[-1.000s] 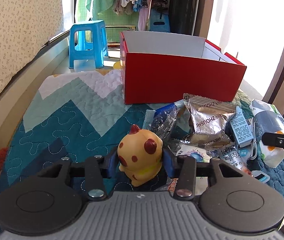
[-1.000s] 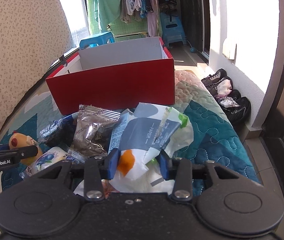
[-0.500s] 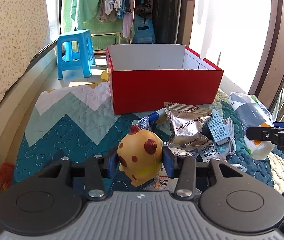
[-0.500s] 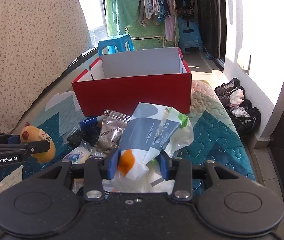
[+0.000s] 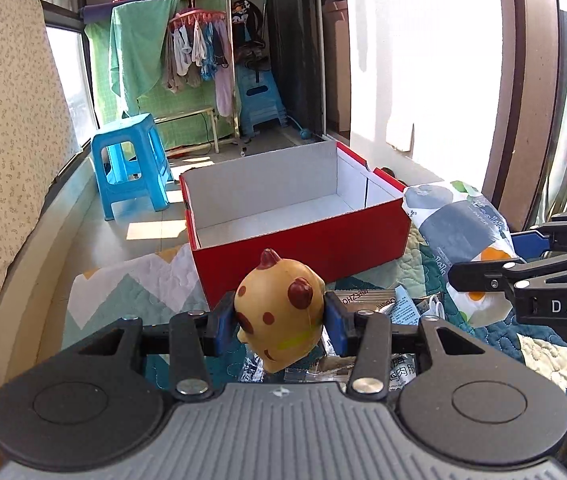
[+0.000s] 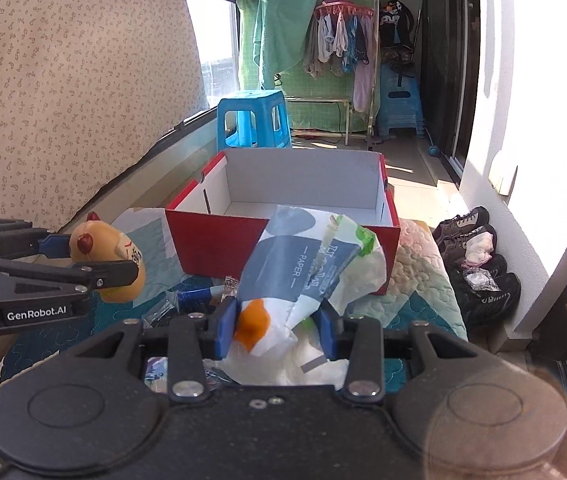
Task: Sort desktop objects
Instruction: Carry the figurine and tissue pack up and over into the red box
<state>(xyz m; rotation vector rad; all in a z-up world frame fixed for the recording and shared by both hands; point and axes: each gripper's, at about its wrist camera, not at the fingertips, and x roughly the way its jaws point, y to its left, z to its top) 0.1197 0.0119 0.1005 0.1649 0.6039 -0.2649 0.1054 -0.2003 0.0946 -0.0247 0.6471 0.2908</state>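
While it sits on the quilt at twelve o'clock from both grippers, the red box shows only its bare white inside. At three o'clock in the left view, the right gripper clamps a tissue pack held above the packets. Nearer, the left gripper pinches a yellow toy, also lifted clear.

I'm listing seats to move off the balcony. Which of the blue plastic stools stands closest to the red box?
The single bright blue stool just behind the red box, by the window. The other blue stools are stacked farther back, beneath the hanging laundry.
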